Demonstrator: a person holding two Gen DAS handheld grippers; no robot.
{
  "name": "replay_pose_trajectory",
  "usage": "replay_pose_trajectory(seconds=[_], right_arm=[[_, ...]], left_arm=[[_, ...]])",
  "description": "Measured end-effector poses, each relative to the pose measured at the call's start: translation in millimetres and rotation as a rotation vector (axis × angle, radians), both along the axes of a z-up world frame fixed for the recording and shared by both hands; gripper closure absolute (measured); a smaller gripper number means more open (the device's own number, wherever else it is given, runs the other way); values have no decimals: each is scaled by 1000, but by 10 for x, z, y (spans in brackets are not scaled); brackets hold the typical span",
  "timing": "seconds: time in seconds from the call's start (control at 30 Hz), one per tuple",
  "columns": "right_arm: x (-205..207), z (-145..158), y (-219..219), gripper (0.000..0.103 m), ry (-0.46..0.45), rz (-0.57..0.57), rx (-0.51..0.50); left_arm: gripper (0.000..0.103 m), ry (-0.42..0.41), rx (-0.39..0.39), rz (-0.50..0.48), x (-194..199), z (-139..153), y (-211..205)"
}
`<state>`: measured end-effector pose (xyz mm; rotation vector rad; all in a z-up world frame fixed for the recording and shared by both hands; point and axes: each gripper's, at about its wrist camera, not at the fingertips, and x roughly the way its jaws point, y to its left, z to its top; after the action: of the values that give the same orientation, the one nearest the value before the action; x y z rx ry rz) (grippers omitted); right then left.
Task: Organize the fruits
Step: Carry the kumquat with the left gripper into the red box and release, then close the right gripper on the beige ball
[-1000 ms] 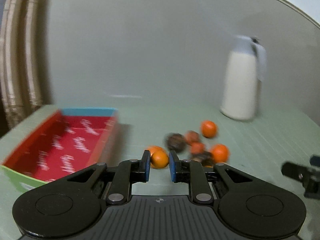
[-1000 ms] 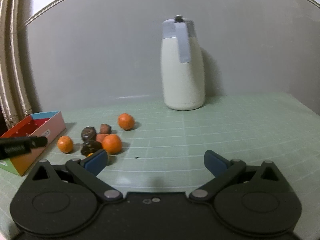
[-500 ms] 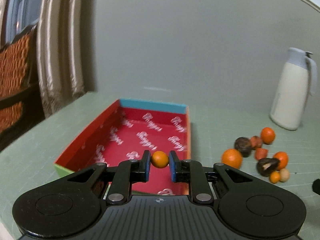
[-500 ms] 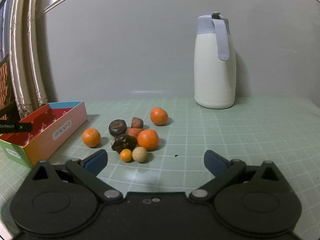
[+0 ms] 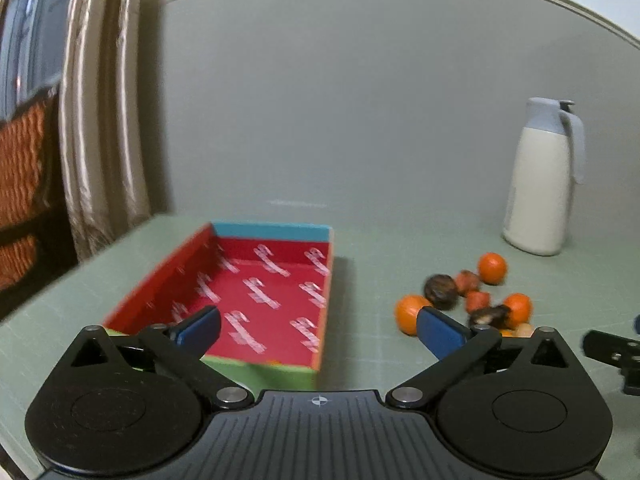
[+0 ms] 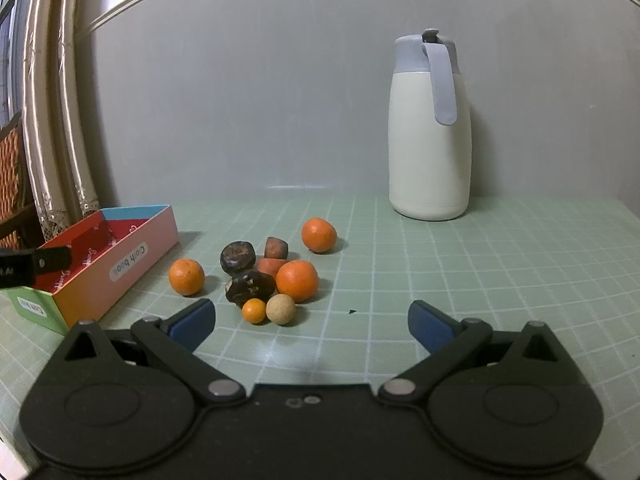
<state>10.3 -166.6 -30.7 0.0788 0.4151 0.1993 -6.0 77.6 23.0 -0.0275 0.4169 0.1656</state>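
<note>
The left gripper (image 5: 318, 330) hangs over the near end of the red box (image 5: 256, 292); its jaws are opening, wide apart, with nothing between them. Behind the box's green front wall only a thin orange sliver (image 5: 274, 363) shows, too hidden to identify. The right gripper (image 6: 310, 322) is also spread and empty, right of the box. The pile of fruits (image 6: 260, 276) lies on the green mat (image 6: 480, 272) right of the box, blurred in the left view. A white jug (image 6: 430, 132) stands further right.
</note>
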Motion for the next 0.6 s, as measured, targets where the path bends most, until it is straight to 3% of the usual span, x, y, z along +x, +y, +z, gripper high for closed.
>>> replay_pose_trajectory(seconds=[0.13,0.6], right_arm=[[-13,3,-31,0,-2,-7,0],[-44,2,-131,0,-6,-29,4]], left_arm=[[0,19,-40,-8,-13,-38,-46],[0,55,-24,-27,10,-86,-204]])
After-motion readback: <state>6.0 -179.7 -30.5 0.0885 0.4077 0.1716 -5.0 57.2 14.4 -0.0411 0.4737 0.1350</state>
